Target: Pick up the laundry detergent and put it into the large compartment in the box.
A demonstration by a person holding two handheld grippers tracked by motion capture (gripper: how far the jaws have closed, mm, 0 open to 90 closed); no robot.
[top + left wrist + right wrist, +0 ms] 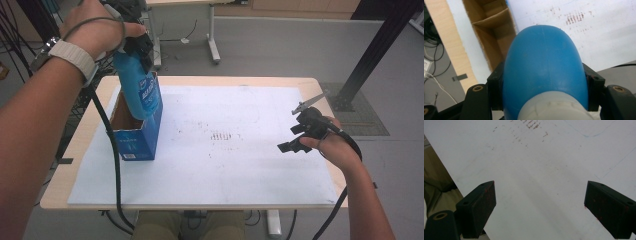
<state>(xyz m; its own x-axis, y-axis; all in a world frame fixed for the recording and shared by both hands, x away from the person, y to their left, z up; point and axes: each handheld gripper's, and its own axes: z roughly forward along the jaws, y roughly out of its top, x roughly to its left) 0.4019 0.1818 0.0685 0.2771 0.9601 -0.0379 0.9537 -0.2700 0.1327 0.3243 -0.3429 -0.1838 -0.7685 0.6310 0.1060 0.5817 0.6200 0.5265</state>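
The left gripper (142, 47) is up at the far left corner of the bench (320, 87), its jaws pinching a blue bottle (139, 85) just below the white neck. In the left gripper view the bottle's (544, 65) rounded blue shoulder sits squeezed between the two black jaws, with the white collar at the bottom of the picture. The bottle hangs upright with its lower end down inside an open blue box (137, 132), which stands on the left side of a white sheet (240, 165) that covers most of the bench top. The box's (491, 32) brown cardboard inside shows a divider across it; whether the bottle touches the bottom I cannot tell.

The right gripper (295, 137) rests low over the right edge of the sheet, well apart from the box, held in the person's right hand (332, 145). Its jaws are spread wide with only bare sheet (544, 170) between them. A patch of faint brownish marks (220, 136) sits near the middle of the sheet, between the box and the right gripper.
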